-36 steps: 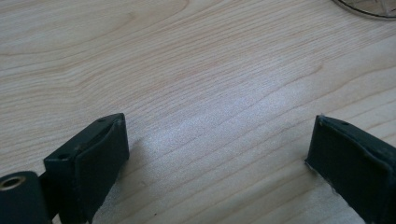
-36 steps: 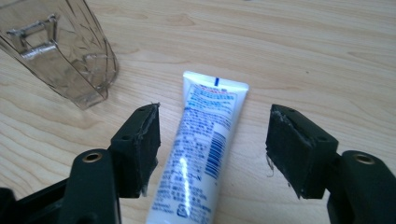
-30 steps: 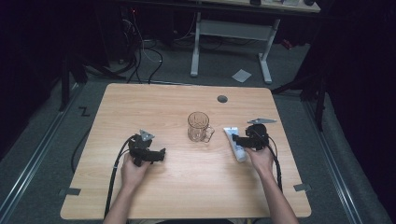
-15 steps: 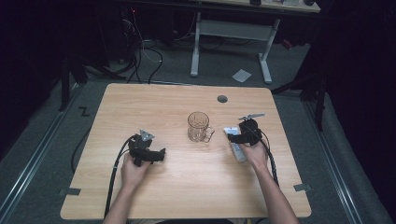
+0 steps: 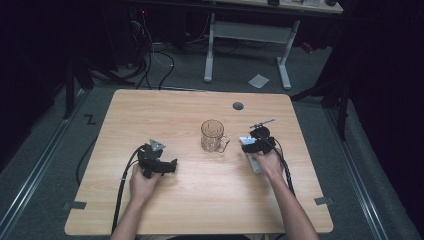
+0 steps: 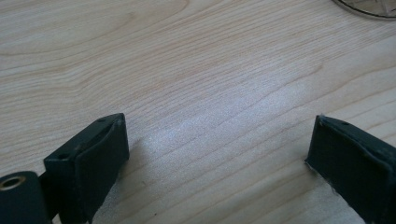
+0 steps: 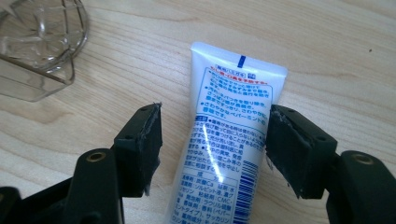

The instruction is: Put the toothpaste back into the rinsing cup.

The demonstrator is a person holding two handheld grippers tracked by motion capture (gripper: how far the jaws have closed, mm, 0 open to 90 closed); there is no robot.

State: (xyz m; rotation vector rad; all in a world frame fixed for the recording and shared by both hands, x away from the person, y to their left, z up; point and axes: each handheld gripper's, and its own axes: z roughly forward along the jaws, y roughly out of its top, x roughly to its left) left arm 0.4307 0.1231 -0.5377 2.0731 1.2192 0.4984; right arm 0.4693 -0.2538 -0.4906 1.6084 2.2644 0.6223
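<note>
White tube [image 7: 224, 154] lies flat on table [image 5: 190, 200], just right of glass mug [image 5: 213, 135] — right gripper [image 7: 212, 140] over it, jaws apart, one each side, not clamped. Left gripper [image 6: 219, 154] apart too — low over bare wood, well left of mug.

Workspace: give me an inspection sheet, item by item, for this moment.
Surface: light wooden table, with a round dark grommet near the far edge.
Job's things: white tube with blue print lying flat; clear glass mug upright at mid-table, left of the tube.
Clutter: nothing seen on the table.
Grippers: right gripper open, jaws either side of the tube, no visible contact on its left side; left gripper open over bare wood, nothing between its jaws.
Cables: one black cable trails from the left gripper, another from the right, both toward the near edge.
Surroundings: grey floor, white desk frame behind, a paper scrap on the floor.
</note>
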